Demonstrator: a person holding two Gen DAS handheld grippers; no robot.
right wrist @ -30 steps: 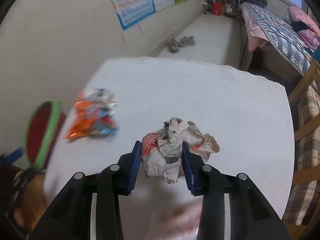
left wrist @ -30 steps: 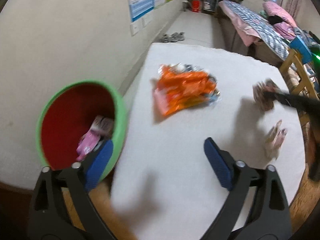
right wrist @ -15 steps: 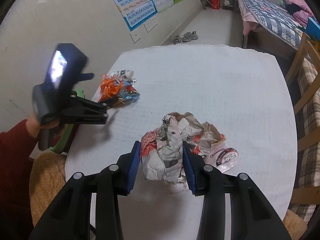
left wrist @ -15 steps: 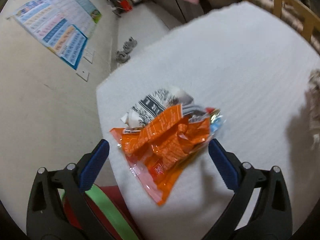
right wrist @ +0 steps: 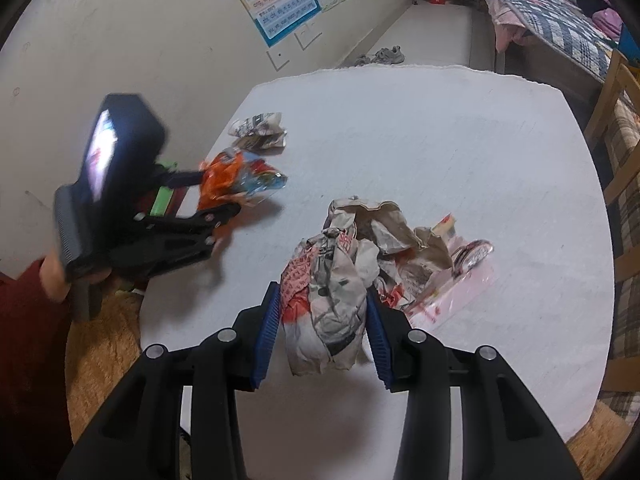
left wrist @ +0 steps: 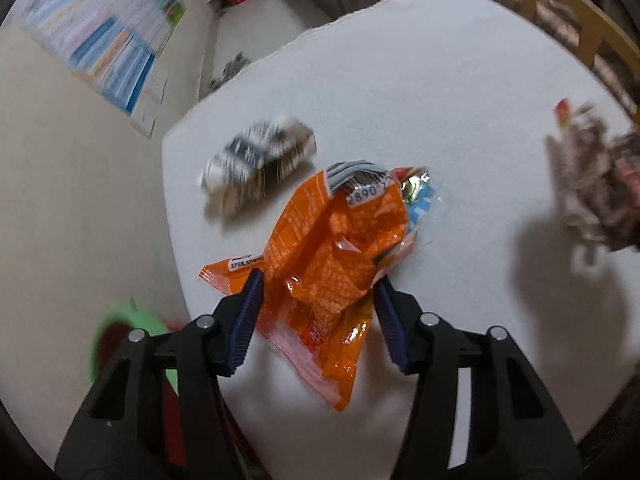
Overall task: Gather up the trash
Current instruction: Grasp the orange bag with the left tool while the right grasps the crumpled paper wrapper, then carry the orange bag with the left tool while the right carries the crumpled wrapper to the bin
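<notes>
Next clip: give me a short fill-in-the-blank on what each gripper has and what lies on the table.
1. The left gripper is closing around the ___ wrapper.
2. The right gripper grips a wad of crumpled ___.
3. The trash lies on a ___ table.

Missing words: orange; paper; white

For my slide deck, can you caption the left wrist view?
Left claw closing around an orange wrapper on the white table, a crumpled black-and-white wrapper beyond it.
</notes>
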